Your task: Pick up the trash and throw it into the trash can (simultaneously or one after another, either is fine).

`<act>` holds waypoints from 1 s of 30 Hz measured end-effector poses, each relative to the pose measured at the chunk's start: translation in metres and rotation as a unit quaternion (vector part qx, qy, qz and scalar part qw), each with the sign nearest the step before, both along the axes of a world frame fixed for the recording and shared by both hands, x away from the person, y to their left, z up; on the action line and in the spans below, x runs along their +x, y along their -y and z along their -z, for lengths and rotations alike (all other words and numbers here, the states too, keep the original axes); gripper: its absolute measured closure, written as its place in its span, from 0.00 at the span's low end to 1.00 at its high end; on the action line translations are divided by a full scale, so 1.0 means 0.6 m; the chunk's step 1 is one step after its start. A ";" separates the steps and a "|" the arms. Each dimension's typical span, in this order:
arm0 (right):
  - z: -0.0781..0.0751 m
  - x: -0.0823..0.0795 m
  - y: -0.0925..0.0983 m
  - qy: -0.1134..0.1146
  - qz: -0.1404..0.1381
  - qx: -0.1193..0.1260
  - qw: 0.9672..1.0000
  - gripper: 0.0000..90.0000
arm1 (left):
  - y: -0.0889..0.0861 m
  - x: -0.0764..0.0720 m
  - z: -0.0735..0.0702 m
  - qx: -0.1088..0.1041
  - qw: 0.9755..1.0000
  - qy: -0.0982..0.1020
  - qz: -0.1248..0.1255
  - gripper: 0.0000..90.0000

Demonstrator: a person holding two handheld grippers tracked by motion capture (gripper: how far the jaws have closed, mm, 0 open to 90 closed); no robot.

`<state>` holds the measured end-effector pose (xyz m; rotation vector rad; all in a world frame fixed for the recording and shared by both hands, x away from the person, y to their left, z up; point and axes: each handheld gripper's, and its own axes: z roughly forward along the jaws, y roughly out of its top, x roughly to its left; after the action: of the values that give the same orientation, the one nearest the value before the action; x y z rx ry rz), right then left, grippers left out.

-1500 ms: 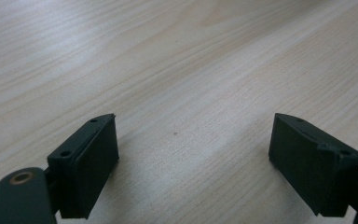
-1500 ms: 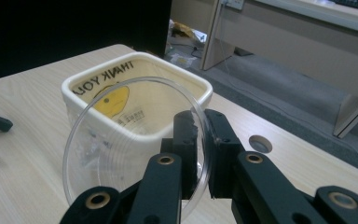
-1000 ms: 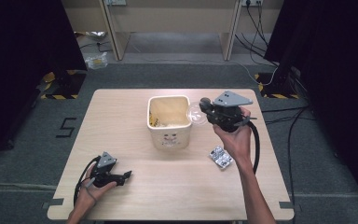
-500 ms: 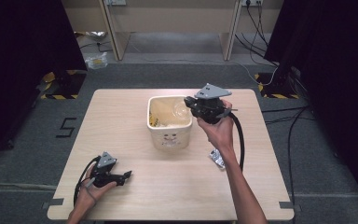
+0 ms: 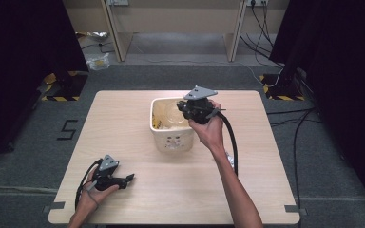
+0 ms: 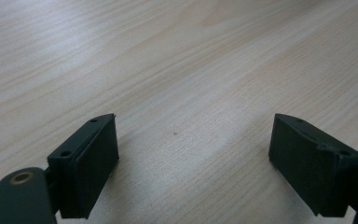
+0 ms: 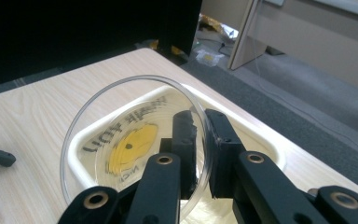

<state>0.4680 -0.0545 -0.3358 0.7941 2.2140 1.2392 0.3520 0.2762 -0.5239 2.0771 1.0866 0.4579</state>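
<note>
Your right claw is pinching the rim of a clear round dish, one jaw inside the wall and one outside, and holds it over the open white tub near the middle of the surface. In the right gripper view the dish's lower edge is cut off behind the jaws, and through its clear bottom you see a yellow label inside the tub, its print too warped to read. From the high view the dish is hard to make out: only a faint ring against the tub's inside, with your right hand covering the tub's right rim. A small packet lies mostly hidden behind your right forearm. Your left claw is spread wide with nothing between the jaws, resting low over bare wood at the near left corner, close to the front edge and well apart from the tub. The room between the two claws is open wood, and the far left of the surface is free as well.
</note>
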 end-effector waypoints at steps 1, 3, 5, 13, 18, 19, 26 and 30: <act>0.000 0.000 0.000 0.000 0.000 0.000 1.000 0.92 | 0.000 0.000 0.000 0.000 1.000 0.000 0.000 0.16; 0.008 0.005 -0.008 -0.006 -0.002 -0.008 1.000 0.92 | 0.000 0.000 0.000 0.001 1.000 -0.001 0.001 0.16; 0.014 0.010 -0.014 -0.012 -0.004 -0.012 1.000 0.92 | 0.000 0.000 0.000 0.000 1.000 -0.001 0.001 0.16; 0.037 0.027 -0.031 -0.038 -0.008 -0.029 0.999 0.92 | 0.000 0.000 0.000 0.000 1.000 -0.002 0.000 0.16; 0.051 0.039 -0.036 -0.057 -0.009 -0.039 0.998 0.91 | 0.000 0.000 0.000 0.000 1.000 -0.001 0.000 0.16; 0.052 0.038 -0.037 -0.060 -0.010 -0.040 0.997 0.91 | 0.000 0.000 0.000 -0.001 1.000 -0.001 0.000 0.16; 0.060 0.043 -0.041 -0.073 -0.016 -0.050 0.996 0.85 | 0.000 0.000 0.000 -0.001 1.000 -0.001 0.000 0.16; 0.059 0.043 -0.041 -0.070 -0.016 -0.047 0.996 0.77 | 0.000 0.000 0.000 0.000 1.000 -0.001 0.000 0.16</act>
<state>0.4936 -0.0301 -0.3714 0.8336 2.3876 1.1147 0.3520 0.2762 -0.5237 2.0768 1.0878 0.4560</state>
